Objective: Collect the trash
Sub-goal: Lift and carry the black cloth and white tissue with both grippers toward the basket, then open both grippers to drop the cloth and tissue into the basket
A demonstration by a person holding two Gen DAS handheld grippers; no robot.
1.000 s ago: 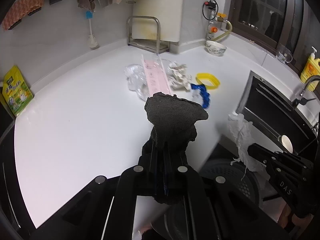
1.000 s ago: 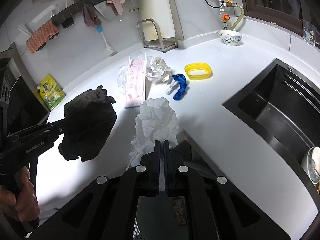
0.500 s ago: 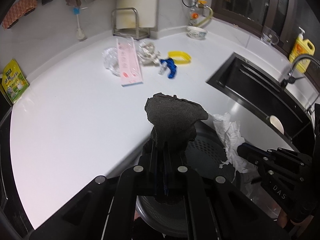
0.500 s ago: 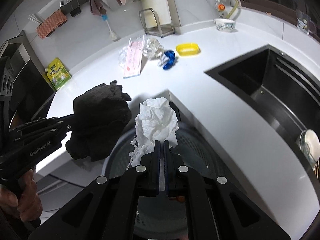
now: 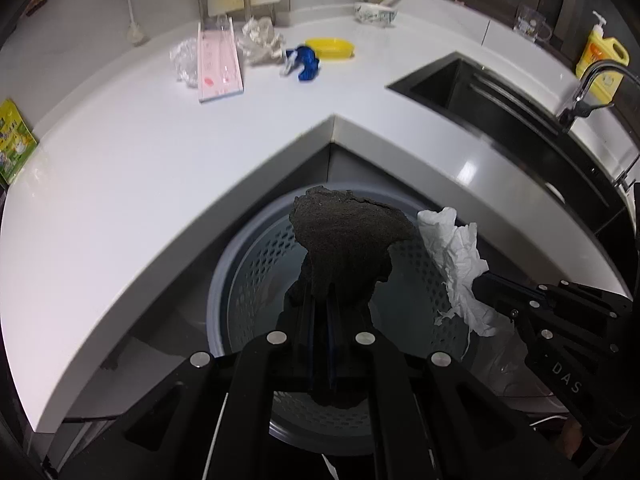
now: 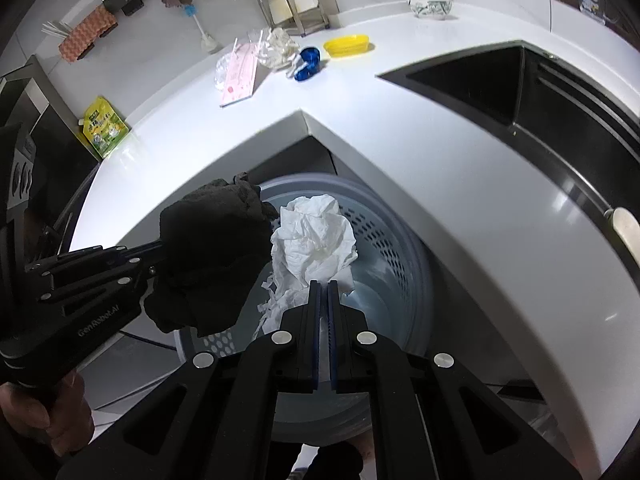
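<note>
Black rag [image 5: 348, 248] in the left hand-held gripper [image 5: 320, 300], white tissue [image 6: 316, 240] in the right [image 6: 324, 286], both clamped above the bin [image 6: 400, 240]; releasing comes next.

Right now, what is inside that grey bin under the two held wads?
The grey bin shows perforated walls and a bare patch of floor. The black wad, white tissue and both tools cover the rest.

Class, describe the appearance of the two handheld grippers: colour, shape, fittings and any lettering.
Both are matte black, with angular linkage arms and round silver bolt heads. The right gripper has slim parallel fingers with blue pads and "DAS" lettering; the left gripper reads "GenRobot.AI". A bare hand grips its handle.
</note>
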